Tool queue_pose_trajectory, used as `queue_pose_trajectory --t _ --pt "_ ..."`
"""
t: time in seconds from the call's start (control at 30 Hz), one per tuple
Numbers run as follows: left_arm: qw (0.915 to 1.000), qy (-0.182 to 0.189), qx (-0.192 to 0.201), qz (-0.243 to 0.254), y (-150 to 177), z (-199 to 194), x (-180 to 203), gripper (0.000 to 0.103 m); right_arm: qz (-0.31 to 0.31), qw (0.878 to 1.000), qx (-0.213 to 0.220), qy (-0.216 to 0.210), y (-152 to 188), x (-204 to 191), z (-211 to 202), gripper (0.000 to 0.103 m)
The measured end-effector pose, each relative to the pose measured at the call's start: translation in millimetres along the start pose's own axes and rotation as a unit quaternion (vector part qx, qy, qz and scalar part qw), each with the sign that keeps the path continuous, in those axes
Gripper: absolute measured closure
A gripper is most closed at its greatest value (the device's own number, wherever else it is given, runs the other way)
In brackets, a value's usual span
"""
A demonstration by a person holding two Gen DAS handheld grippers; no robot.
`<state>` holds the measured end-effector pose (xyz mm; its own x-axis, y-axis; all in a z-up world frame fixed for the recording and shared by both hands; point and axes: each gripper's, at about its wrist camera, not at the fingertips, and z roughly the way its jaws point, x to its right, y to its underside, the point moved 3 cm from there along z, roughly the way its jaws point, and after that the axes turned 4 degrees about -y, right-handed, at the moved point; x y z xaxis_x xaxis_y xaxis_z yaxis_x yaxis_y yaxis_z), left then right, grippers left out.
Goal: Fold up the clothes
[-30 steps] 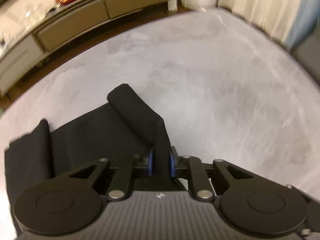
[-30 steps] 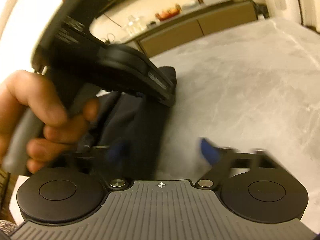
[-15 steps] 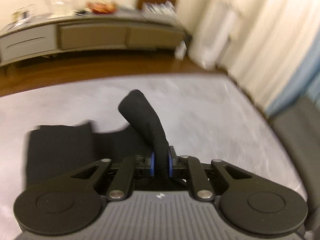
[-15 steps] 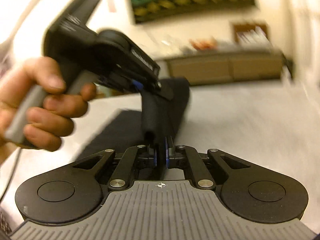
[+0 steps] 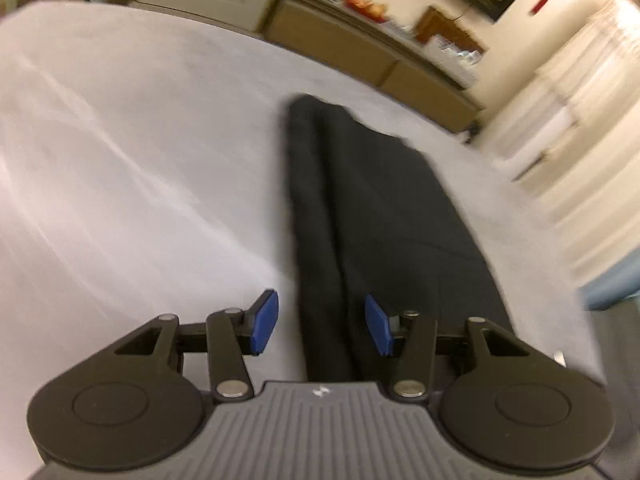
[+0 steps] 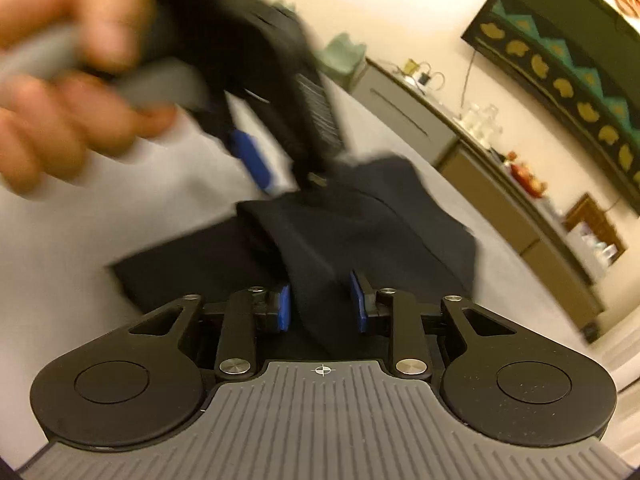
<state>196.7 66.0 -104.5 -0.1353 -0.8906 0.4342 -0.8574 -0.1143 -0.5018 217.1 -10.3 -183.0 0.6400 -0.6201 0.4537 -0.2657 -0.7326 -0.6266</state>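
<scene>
A black garment (image 5: 384,216) lies folded lengthwise on the grey surface (image 5: 120,152) and runs away from my left gripper (image 5: 320,326). The left jaws are opening, and the garment's near fold lies between the blue pads (image 5: 264,320) without being pressed. In the right wrist view a bunched fold of the black garment (image 6: 360,232) passes between the pads of my right gripper (image 6: 321,304). Its jaws are opening too, with a gap showing at the left pad. A hand (image 6: 60,92) holds the left gripper (image 6: 284,172) just above the garment's far edge, blurred.
A long low sideboard (image 5: 360,44) with bottles and red items on top stands beyond the grey surface. Pale curtains (image 5: 592,120) hang at the right. A dark framed picture (image 6: 560,52) is on the wall, and a pale green chair (image 6: 344,56) stands past the surface.
Half a second ago both grippers were shut on a raised fold of the garment. Now both pairs of pads stand apart, the garment lies flat and long, and both views have swung and rolled.
</scene>
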Motion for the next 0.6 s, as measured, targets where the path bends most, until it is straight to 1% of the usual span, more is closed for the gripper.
queue_pose_trajectory --t 0.03,0.07,0.1,0.13,0.17,0.2,0.23,0.27,0.3,0.37,0.4,0.47,0.5,0.53,0.6 --pt "0.9996 0.027 -0.01 0.007 10 2 15 0.057 -0.004 1.0 -0.011 0.011 13 17 -3 0.068" --pt "0.9989 0.038 -0.011 0.026 18 1 32 0.058 0.004 0.999 -0.03 0.031 24 32 -15 0.065" --pt "0.9977 0.038 -0.006 0.055 23 -1 50 0.058 0.018 0.997 -0.053 0.051 32 46 -33 0.065" --pt "0.9971 0.039 0.003 0.065 24 -4 61 0.059 0.037 0.994 -0.077 0.065 39 63 -39 0.063" --pt "0.997 0.041 0.015 0.064 22 -8 66 0.059 0.065 0.991 -0.091 0.073 47 79 -49 0.063" --pt "0.997 0.05 0.024 0.055 18 -13 68 0.059 0.105 0.987 -0.093 0.072 53 94 -62 0.061" --pt "0.9971 0.056 0.031 0.042 11 -16 65 0.059 0.146 0.982 -0.089 0.074 60 108 -78 0.057" --pt "0.9972 0.057 0.037 0.03 4 -18 62 0.058 0.185 0.976 -0.079 0.081 66 118 -96 0.056" --pt "0.9975 0.054 0.04 0.021 -4 -18 58 0.057 0.214 0.971 -0.066 0.087 68 124 -108 0.056" --pt "0.9983 0.04 0.033 0.026 -22 -11 55 0.056 0.251 0.963 -0.037 0.087 59 123 -120 0.056" --pt "0.9986 0.033 0.028 0.032 -31 -7 55 0.056 0.245 0.965 -0.026 0.084 52 114 -121 0.056" --pt "0.9984 0.022 0.015 0.049 -46 7 57 0.056 0.198 0.976 -0.02 0.085 46 95 -113 0.051" --pt "0.9983 0.015 0.01 0.055 -52 15 56 0.056 0.172 0.981 -0.021 0.087 42 86 -103 0.051" --pt "0.9983 0.013 0.009 0.056 -55 22 54 0.056 0.144 0.984 -0.035 0.095 40 79 -89 0.051" --pt "0.9987 0.012 0.011 0.048 -56 33 49 0.055 0.097 0.986 -0.069 0.115 41 68 -69 0.053"
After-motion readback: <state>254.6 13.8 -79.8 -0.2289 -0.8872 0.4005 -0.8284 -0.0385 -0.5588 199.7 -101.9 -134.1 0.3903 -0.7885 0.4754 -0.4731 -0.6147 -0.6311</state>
